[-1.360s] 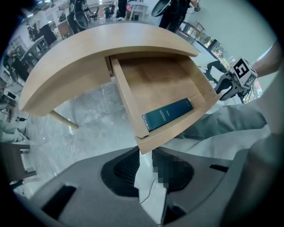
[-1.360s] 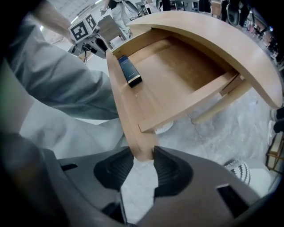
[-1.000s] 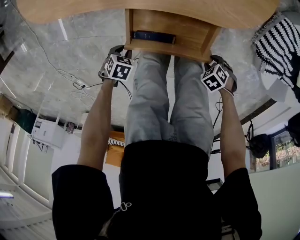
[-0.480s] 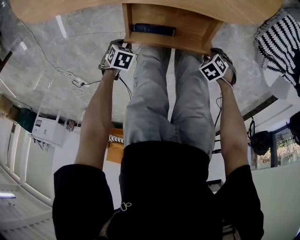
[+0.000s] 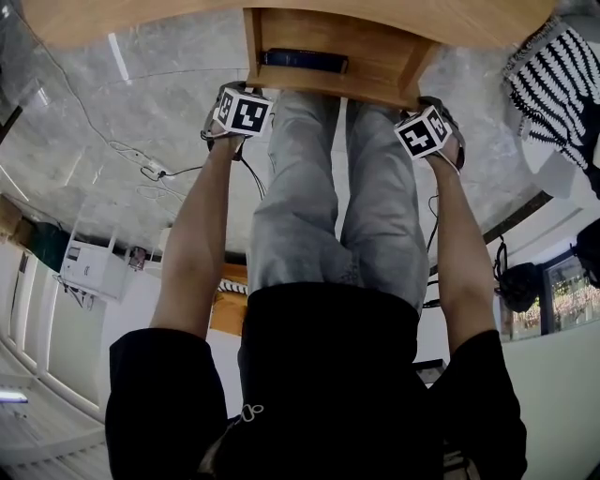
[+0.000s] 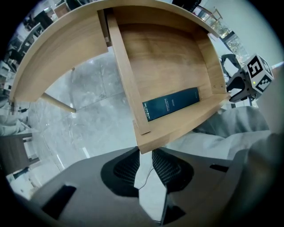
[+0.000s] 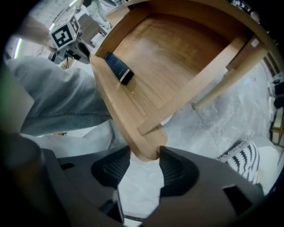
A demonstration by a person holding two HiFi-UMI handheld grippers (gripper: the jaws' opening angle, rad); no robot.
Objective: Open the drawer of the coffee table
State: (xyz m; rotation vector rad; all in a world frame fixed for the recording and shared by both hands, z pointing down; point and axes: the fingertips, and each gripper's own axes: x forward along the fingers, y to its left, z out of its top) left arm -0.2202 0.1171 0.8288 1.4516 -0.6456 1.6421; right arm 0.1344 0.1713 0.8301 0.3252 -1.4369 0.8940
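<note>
At the drawer [image 5: 375,61] front, which is pulled out of the table [image 5: 141,21] toward the person's legs [image 5: 309,206]: left gripper [image 6: 145,156] fingers [image 6: 125,170] narrowly apart, pinching the front's left corner at the tips. Right gripper [image 7: 145,158] fingers [image 7: 175,175] have just been opening and stand wide; the front's right corner sits between them, unclamped. Dark blue box [image 6: 171,103] lies inside.

Head view: table [image 5: 84,23] cut off at 12 o'clock, only its near edge in frame. Striped textile [image 5: 562,84] cut off at 2 o'clock. The person's legs [image 5: 300,187] vanish behind the drawer [image 5: 375,66]; feet hidden. Left gripper view: white print on the dark blue box [image 6: 171,103] is too small to read.
</note>
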